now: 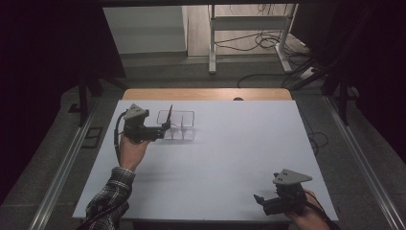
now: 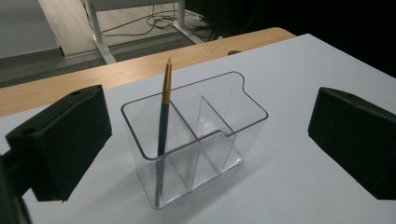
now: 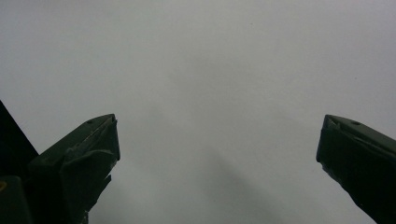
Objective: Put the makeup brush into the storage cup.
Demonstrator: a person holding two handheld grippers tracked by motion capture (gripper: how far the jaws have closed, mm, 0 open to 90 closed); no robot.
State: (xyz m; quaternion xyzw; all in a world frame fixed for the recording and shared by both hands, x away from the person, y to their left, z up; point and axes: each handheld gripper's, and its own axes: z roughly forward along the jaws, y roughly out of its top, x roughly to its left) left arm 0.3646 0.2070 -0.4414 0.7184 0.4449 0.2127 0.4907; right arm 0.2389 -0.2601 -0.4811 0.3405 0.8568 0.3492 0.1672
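White tabletop carries your spread-jawed left gripper facing a clear plastic divided organizer holding a dark gold-tipped pencil, your right gripper likewise spread.

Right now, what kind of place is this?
Probably a lab or recording setup, not a home: a white table under dark surroundings, loose cables on the floor, and a clear organizer with one pen in front of the left gripper.
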